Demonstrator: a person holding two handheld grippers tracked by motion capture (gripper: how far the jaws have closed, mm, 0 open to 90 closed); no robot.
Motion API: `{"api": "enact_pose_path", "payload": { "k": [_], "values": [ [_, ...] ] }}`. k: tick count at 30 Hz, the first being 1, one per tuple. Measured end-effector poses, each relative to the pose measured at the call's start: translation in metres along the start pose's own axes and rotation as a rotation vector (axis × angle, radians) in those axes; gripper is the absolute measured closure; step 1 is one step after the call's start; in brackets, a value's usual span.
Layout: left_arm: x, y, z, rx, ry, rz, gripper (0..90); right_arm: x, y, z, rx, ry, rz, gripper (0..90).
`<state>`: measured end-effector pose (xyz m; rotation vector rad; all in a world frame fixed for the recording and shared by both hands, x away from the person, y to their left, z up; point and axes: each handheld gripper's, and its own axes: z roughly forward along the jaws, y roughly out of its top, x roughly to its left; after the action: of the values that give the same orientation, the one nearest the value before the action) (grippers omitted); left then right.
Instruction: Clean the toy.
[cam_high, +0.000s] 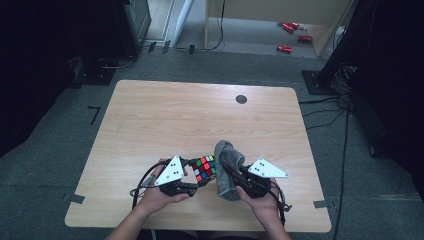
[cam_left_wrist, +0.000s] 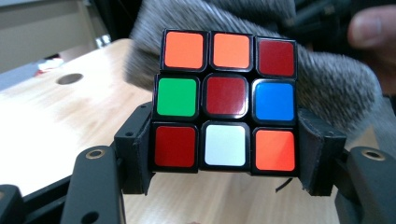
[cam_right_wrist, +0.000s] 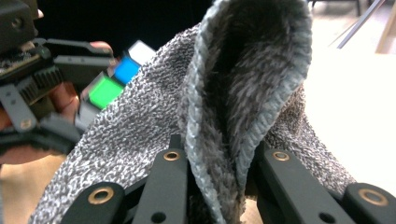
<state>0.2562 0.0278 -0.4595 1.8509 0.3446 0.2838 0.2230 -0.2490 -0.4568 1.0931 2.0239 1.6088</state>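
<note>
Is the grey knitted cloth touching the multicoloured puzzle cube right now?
Cannot tell. In the left gripper view the grey knitted cloth sits right behind the multicoloured puzzle cube, but neither contact nor gap shows plainly.

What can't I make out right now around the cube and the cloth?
- Cube, left gripper view: one face shows; the left claw covers its side faces.
- Grey cloth, right gripper view: it hides most of the cube; its lower end is cut off by the bottom edge.
- High view: right claw tips are buried in cloth.

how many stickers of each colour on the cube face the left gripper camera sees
On the cube, held in the left gripper:
orange: 3
red: 3
green: 1
blue: 1
white: 1
total: 9
</note>
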Motion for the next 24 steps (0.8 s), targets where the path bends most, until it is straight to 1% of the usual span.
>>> {"api": "enact_pose_path", "payload": {
  "k": [3,5,7,10,13,15,16,18,20,21,22,23,24],
  "values": [
    [0.005,0.003,-0.006,-0.044,-0.008,-0.045,34.8,-0.001,-0.004,0.004,0.007,0.027,-0.012,78.6],
    [0.007,0.005,-0.009,-0.064,-0.012,-0.067,34.8,0.0,-0.008,0.008,0.015,0.043,-0.029,78.6],
    [0.007,0.006,-0.01,-0.076,-0.019,-0.074,34.8,0.003,-0.013,0.014,0.018,0.064,-0.08,78.5],
    [0.007,0.008,-0.011,-0.09,-0.028,-0.087,34.8,0.014,-0.019,0.022,0.028,0.096,-0.165,78.1],
    [0.008,0.008,-0.011,-0.092,-0.033,-0.103,34.8,0.024,-0.024,0.03,0.049,0.123,-0.22,77.9],
    [0.009,0.007,-0.011,-0.086,-0.037,-0.109,34.8,0.028,-0.026,0.033,0.062,0.128,-0.255,77.8],
    [0.01,0.007,-0.01,-0.079,-0.041,-0.11,34.8,0.03,-0.027,0.034,0.064,0.128,-0.268,77.6],
    [0.01,0.006,-0.009,-0.075,-0.043,-0.117,34.8,0.029,-0.026,0.033,0.063,0.107,-0.294,77.2],
    [0.01,0.006,-0.009,-0.068,-0.047,-0.118,34.8,0.024,-0.023,0.029,0.045,0.072,-0.286,76.6],
    [0.01,0.006,-0.008,-0.06,-0.051,-0.112,34.8,0.022,-0.022,0.027,0.025,0.044,-0.276,76.4],
    [0.009,0.005,-0.007,-0.058,-0.054,-0.112,34.8,0.019,-0.02,0.024,-0.001,0.028,-0.261,76.4],
    [0.008,0.005,-0.007,-0.059,-0.058,-0.112,34.8,0.016,-0.019,0.022,-0.023,0.019,-0.252,76.4],
    [0.008,0.006,-0.006,-0.06,-0.058,-0.111,34.8,0.015,-0.018,0.021,-0.033,0.011,-0.252,76.4]
  ]
}}
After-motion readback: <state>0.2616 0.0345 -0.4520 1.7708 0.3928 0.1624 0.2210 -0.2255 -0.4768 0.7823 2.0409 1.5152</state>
